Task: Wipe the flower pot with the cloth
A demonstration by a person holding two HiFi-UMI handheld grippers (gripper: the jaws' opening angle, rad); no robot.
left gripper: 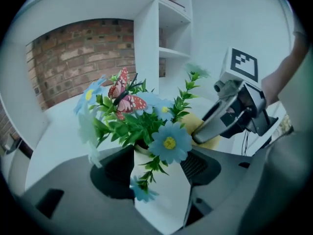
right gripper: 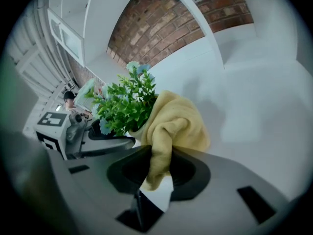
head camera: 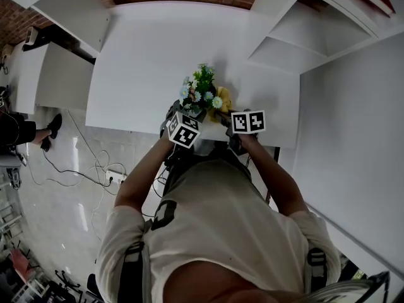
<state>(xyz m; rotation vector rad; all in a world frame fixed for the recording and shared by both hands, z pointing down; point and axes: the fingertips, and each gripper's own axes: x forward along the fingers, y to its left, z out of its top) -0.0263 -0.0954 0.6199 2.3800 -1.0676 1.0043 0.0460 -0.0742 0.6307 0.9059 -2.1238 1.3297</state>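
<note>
Left gripper clamped on white flower pot, at near edge of white table. Right gripper clamped on yellow cloth, cloth touching pot's far side

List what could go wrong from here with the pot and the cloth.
1. The flower pot is near the table's front edge. A hard push from the cloth could tip it off if the left gripper's hold slips.
2. Only a narrow fold of cloth sits between the right gripper's jaws, so it might pull free mid-wipe.
3. The cloth is bunched against the leaves and may snag the flowers.
</note>
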